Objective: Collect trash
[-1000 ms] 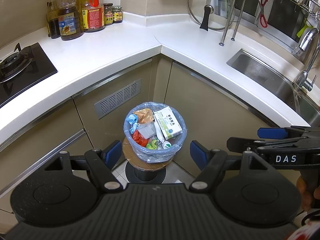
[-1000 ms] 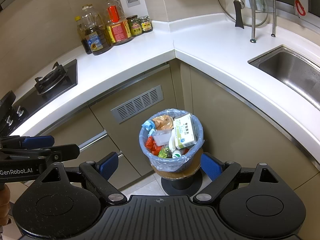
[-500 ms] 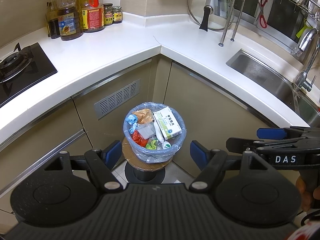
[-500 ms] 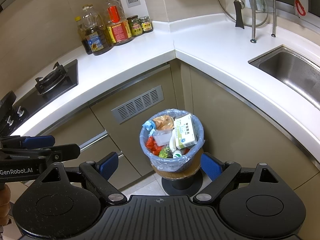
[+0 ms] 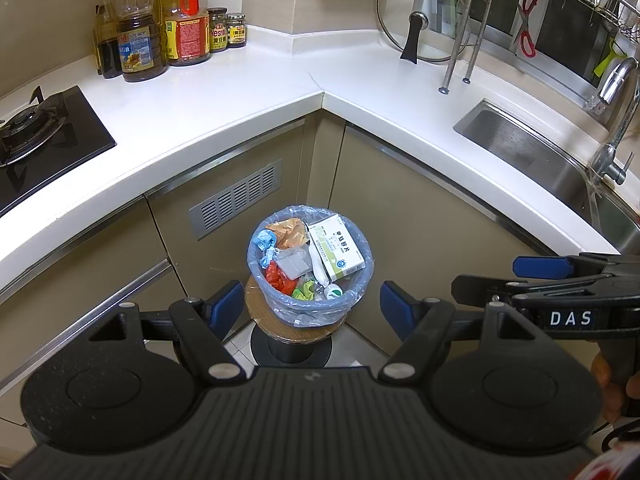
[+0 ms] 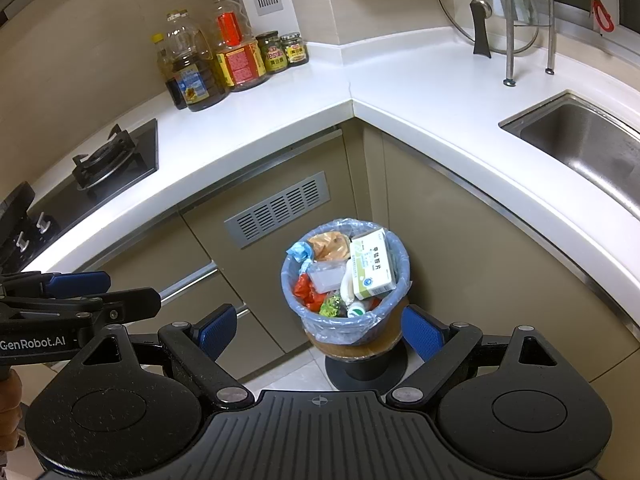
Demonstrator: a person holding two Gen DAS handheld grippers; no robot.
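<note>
A small bin lined with a pale blue bag [image 5: 276, 308] [image 6: 340, 330] stands on a round wooden stool in the corner below the counter. It is full of trash: a white and green box [image 5: 338, 246] [image 6: 372, 266], red and orange wrappers, a blue scrap. My left gripper [image 5: 312, 310] hovers open well above and in front of the bin, nothing between its blue pads. My right gripper [image 6: 316, 330] is open too, held beside the left one, empty. Each gripper shows at the edge of the other's view.
A white L-shaped counter [image 5: 248, 92] wraps the corner above beige cabinets. Oil bottles and jars [image 5: 160, 36] stand at the back left, a gas hob [image 5: 36, 128] at the left, a steel sink [image 5: 532, 156] and tap at the right, a glass lid and rack behind.
</note>
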